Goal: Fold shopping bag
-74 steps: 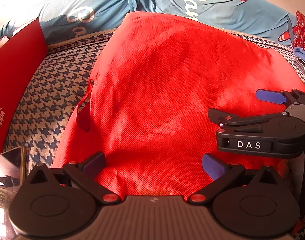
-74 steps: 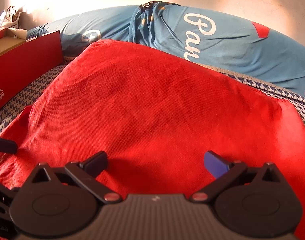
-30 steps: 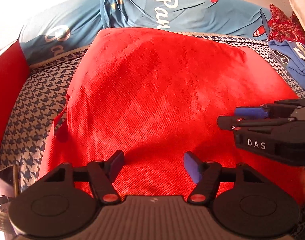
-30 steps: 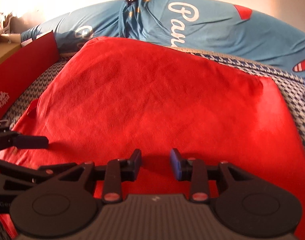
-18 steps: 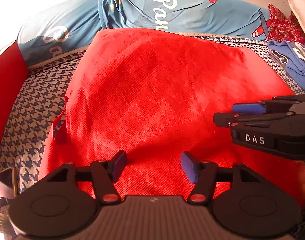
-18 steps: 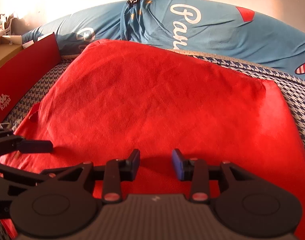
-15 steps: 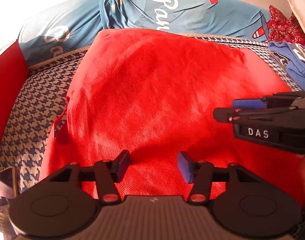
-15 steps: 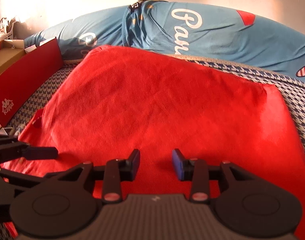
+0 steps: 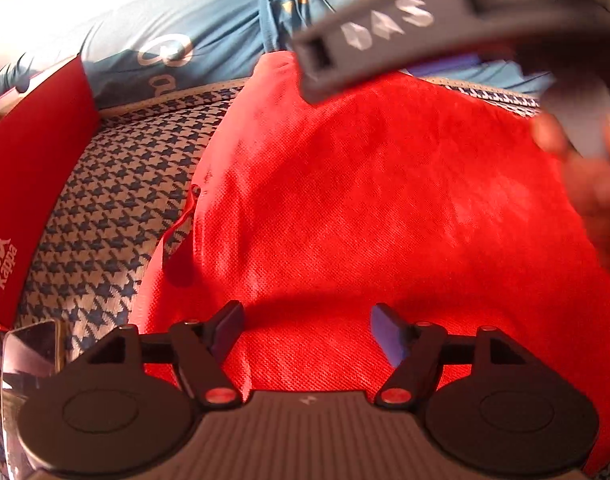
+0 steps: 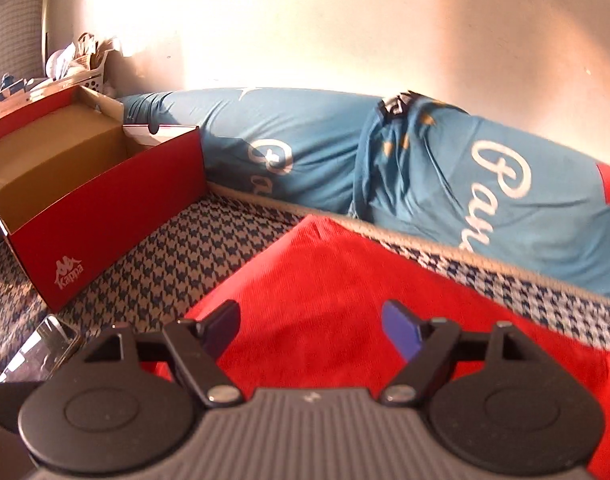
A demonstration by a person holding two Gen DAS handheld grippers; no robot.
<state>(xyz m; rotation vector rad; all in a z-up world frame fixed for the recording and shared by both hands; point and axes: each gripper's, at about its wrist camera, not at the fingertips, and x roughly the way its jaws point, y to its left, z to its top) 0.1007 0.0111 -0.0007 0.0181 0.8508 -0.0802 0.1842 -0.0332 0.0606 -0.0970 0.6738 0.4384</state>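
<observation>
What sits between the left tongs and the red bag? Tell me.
Nothing visible. The open left tongs hang right over the red bag; only bare fabric shows between the fingers. The right tongs, also open, are over its far-left corner.

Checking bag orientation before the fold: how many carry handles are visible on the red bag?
1. A handle loop lies at the left edge of the red bag, on the houndstooth cover. A second handle may be hidden underneath.

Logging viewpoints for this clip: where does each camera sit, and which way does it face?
Left wrist: on the left gripper, looking down over the red bag; the right gripper and hand cross above.
Right wrist: on the right gripper, raised, facing the wall.
Shared: bag, Kappa box, blue pillow, houndstooth cover.
</observation>
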